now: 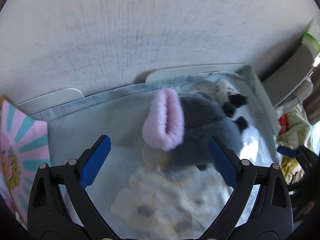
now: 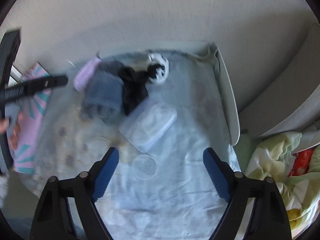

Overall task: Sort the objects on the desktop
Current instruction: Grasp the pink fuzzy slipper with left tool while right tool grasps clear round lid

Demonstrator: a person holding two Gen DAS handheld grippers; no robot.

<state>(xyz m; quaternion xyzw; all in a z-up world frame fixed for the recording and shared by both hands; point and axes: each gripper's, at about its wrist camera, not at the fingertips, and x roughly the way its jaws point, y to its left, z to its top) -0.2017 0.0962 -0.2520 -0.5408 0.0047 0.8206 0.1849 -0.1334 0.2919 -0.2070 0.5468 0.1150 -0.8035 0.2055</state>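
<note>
Both sets of blue-padded fingers stand open and empty, the left gripper (image 1: 159, 160) poised over the fuzzy grey sock with a pink cuff (image 1: 192, 124), the right gripper (image 2: 160, 175) above the clear plastic lidded box (image 2: 148, 125) on the pale blue cloth (image 2: 160, 200) covering the tabletop. The sock looks soft, light and compressible, best pinched across its bunched middle. The box seems stiff and slippery, better taken across its narrow sides.

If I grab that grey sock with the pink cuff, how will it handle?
Probably floppy: the sock lies slumped and creased on the cloth. Likely light, being fluffy knit. The fuzzy pink cuff should grip well, but it may drag the black item touching it.
</note>
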